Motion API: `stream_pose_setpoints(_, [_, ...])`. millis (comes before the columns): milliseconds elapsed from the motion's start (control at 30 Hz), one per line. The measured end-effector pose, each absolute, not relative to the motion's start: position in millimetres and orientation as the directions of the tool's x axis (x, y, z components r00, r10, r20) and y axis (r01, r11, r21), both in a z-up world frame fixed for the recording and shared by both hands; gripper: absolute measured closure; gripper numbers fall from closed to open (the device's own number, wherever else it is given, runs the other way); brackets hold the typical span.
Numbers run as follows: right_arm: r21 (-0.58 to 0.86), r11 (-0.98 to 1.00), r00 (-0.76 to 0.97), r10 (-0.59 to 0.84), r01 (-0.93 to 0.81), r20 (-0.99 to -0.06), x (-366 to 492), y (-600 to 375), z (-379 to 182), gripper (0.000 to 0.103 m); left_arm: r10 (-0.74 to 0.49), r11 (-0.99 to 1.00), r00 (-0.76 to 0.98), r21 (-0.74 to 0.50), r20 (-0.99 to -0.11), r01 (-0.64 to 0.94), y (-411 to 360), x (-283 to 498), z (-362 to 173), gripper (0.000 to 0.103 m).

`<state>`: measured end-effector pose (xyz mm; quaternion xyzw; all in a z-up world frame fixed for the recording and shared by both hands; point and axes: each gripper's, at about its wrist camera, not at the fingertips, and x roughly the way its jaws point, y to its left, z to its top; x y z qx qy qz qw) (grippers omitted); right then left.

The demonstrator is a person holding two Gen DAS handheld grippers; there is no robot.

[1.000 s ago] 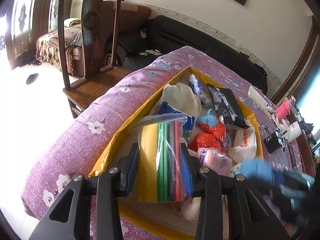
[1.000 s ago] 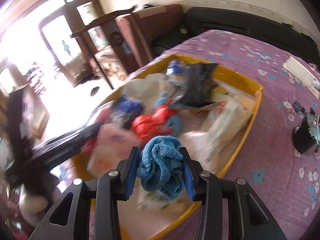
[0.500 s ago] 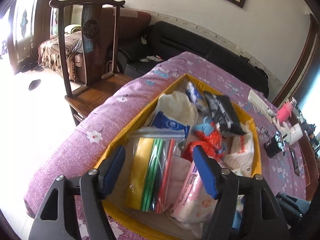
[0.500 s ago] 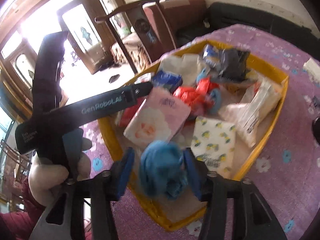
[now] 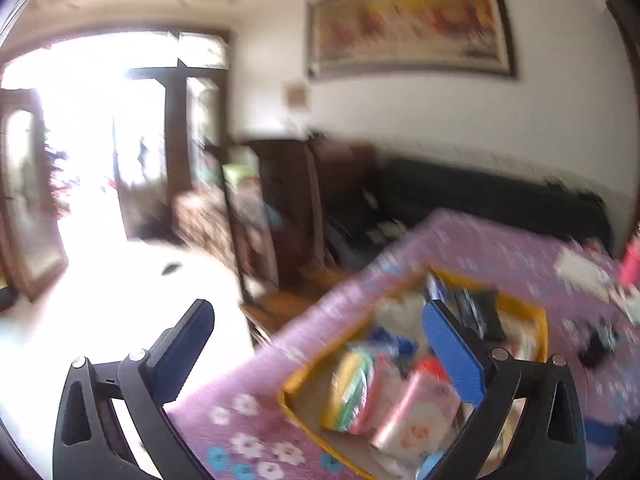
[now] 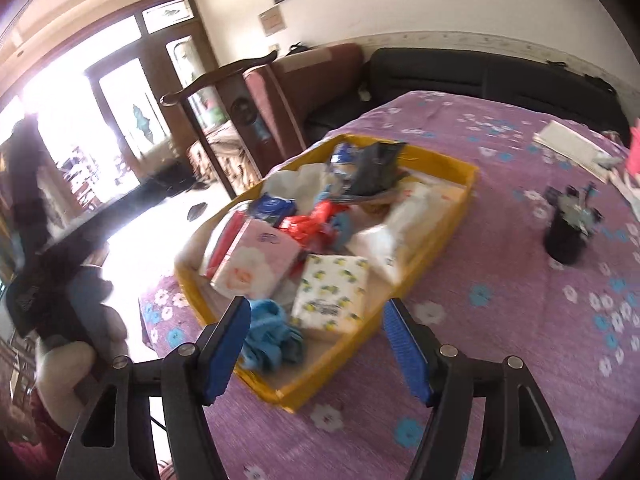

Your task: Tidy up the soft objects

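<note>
A yellow tray (image 6: 460, 216) full of soft packs sits on a purple flowered tablecloth (image 6: 520, 320). My right gripper (image 6: 318, 308) hovers over the tray's near corner with its jaws opening and nothing pressed between them. The blue cloth (image 6: 268, 336) lies in that corner beside the left finger. Behind it lie a pink tissue pack (image 6: 256, 260), a lemon-print pack (image 6: 332, 288), a red bag (image 6: 308, 224) and a black pouch (image 6: 376, 168). In the blurred left wrist view my left gripper (image 5: 316, 312) is opening wide and empty. It stands above the tray (image 5: 288, 396), where the zip bag of coloured strips (image 5: 352, 384) rests.
A dark wooden chair (image 6: 240, 112) stands beyond the table's far left edge, with a black sofa (image 6: 480, 76) behind. A black holder with clips (image 6: 568, 232) and a white box (image 6: 572, 148) sit on the cloth at right. A person's hand (image 6: 68, 364) is at far left.
The left gripper let go of the zip bag, opened wide and swung up away from the tray. The right gripper released the blue cloth into the tray's near corner and drew back.
</note>
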<state>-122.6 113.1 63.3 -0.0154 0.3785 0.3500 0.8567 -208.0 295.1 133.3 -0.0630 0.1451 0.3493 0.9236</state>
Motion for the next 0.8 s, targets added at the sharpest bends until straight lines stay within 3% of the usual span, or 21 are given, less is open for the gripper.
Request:
stream_pose_setpoints(100, [0.234,0.772,0.494,0.576,-0.591,-0.651,-129.2,96.9,63.7,0.028,0.611,0.768,0.753,-0.049,-0.243,-0.639,274.3,-224.4,141.8,0.000])
stream_pose_setpoints(300, [0.216,0.805,0.552,0.547,-0.552,-0.629,-144.8,66.6,65.9,0.026,0.447,0.868,0.786,-0.002,-0.427,-0.496,243.9,-196.8,133.0,0.000])
stream_pose_setpoints(467, [0.128,0.859,0.629,0.457,-0.496,-0.629,-149.9,49.3,62.9,0.021,0.431,0.887,0.785,0.052,-0.445,-0.458,207.7,-192.6,122.0,0.000])
stream_pose_setpoints(800, [0.096,0.894,0.637,0.384,-0.438,-0.669,-133.7,39.0,51.4,0.020,0.363,0.926,0.752,0.123,-0.550,-0.357,167.5,-175.9,98.2,0.000])
